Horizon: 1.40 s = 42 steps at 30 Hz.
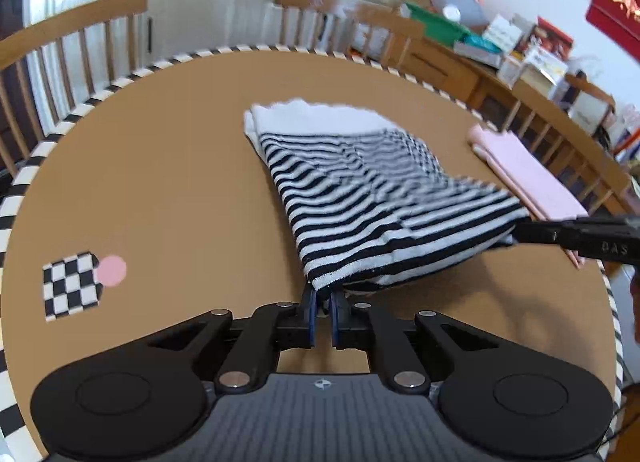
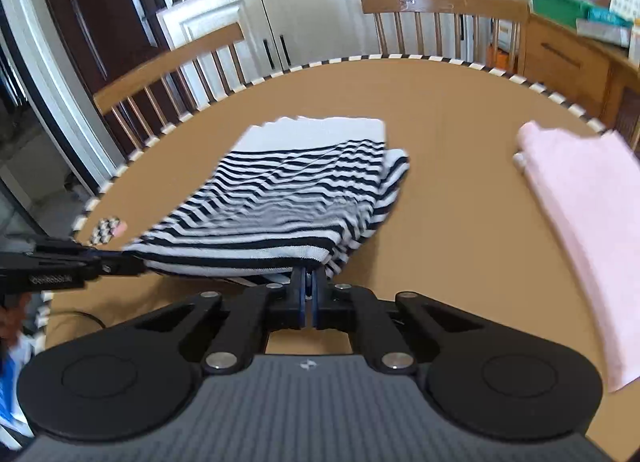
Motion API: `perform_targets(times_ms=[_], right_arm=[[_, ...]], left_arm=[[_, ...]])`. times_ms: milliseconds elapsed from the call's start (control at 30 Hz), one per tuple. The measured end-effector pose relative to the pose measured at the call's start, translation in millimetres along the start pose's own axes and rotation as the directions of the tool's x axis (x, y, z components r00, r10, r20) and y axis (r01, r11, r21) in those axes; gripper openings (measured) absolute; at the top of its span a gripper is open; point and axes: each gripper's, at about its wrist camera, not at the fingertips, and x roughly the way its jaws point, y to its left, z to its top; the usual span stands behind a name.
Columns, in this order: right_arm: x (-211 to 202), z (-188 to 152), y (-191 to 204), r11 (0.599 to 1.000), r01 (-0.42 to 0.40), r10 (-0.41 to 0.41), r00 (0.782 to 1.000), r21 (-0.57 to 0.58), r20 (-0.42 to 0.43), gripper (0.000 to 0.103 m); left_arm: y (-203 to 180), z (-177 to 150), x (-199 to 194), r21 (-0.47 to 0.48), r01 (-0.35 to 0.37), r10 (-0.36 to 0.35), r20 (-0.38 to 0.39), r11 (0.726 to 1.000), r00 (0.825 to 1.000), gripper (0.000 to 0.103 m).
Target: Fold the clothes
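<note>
Fingers (image 1: 322,294) above brown table (image 1: 160,182).

The striped shirt (image 1: 360,198) is soft knit cloth, the pink towel (image 2: 580,222) matt cloth, the surface (image 1: 160,182) smooth matt brown, the chairs (image 2: 440,10) wood.

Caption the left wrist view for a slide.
Both grippers, left gripper and right gripper, pinch the striped garment's near edge above the table.

Round brown table (image 1: 160,182) w/ black-white striped rim; checkered marker (image 1: 70,286) w/ pink dot (image 1: 112,270) lies on it nr one edge. Wooden chairs (image 2: 168,74) stand round table, white cabinets (image 2: 320,6) behind them, cluttered wooden sideboard (image 1: 460,62) beside table
</note>
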Motion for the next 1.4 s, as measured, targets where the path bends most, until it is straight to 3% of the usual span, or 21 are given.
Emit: perform_targets(times_ms=[100,300,367,433,500,567,667,733,833,867,933,1133,1233,1300,1400], right_arm=[[18.4,-11.3,-5.6,0.999,-0.026,0.03,0.993,0.044,-0.112,0.002],[19.5,-19.1,-9.8,0.993,-0.035,0.05,0.99,0.112,-0.132,0.004],[21.2,-17.6,-9.4,0.993,-0.042,0.06,0.984,0.11,-0.168,0.012],[15.7,-17.9,-11.8,0.993,-0.033,0.055,0.98,0.116,-0.193,0.031],[0.8,-15.2,-13.0,0.997,0.002,0.012,0.985,0.081,-0.171,0.03],[-13.6,-3.6,-12.6,0.998,0.037,-0.033,0.996,0.043,-0.087,0.025],[-5.3,19.4,-11.2,0.999,-0.01,0.008,0.999,0.048,0.033,0.018],[18.2,28.8,-4.5,0.999,-0.033,0.032,0.999,0.03,0.043,0.017],[51.5,22.3,4.5,0.999,0.006,-0.007,1.0,-0.043,-0.028,0.018],[60.8,17.3,5.8,0.998,0.023,-0.027,0.998,-0.063,-0.063,0.017],[59.4,7.5,2.6,0.998,0.023,-0.026,0.998,-0.053,-0.049,0.018],[44.7,7.5,-11.1,0.999,0.038,-0.036,0.997,0.031,-0.062,0.022],[31.5,21.9,-8.7,0.999,0.042,-0.042,0.999,0.034,0.022,0.023],[40.5,30.7,-2.7,0.999,0.016,-0.018,0.998,0.032,0.059,0.025],[67.3,37.3,6.3,1.0,0.005,-0.006,0.999,0.021,0.039,0.027]], left_arm=[[5.9,-9.1,15.1,-0.044,0.01,-0.012,-0.053,0.999,0.999,0.005],[13.0,-8.0,12.4,-0.061,0.017,-0.022,-0.09,0.998,0.996,0.005],[16.4,-7.1,8.3,-0.068,0.019,-0.026,-0.096,0.998,0.995,0.006],[20.6,-4.4,-2.0,-0.071,0.022,-0.03,-0.099,0.997,0.995,0.01],[23.6,2.8,-19.0,-0.076,0.04,-0.045,-0.062,0.996,0.997,0.016],[19.9,16.8,-32.5,-0.084,0.086,-0.084,0.031,0.993,0.996,0.021],[-1.7,36.8,-15.4,-0.048,0.154,-0.145,0.162,0.987,0.976,0.023],[-18.0,40.6,16.8,-0.009,0.135,-0.132,0.148,0.991,0.98,0.022],[-28.6,30.6,51.2,0.062,0.032,-0.036,0.064,0.998,0.997,0.022],[-27.9,25.8,54.9,0.077,0.005,-0.009,0.051,0.997,0.999,0.02],[-23.5,17.8,52.2,0.103,-0.022,0.016,0.056,0.994,0.998,0.019],[-10.3,20.8,36.5,0.072,-0.05,0.047,0.045,0.996,0.998,0.019],[-3.0,31.8,16.4,0.003,-0.008,0.007,0.144,1.0,0.99,0.023],[-5.7,39.7,18.0,-0.02,0.025,-0.02,0.2,0.999,0.98,0.031],[-17.1,41.4,47.1,-0.002,0.0,0.0,0.142,1.0,0.99,0.031]])
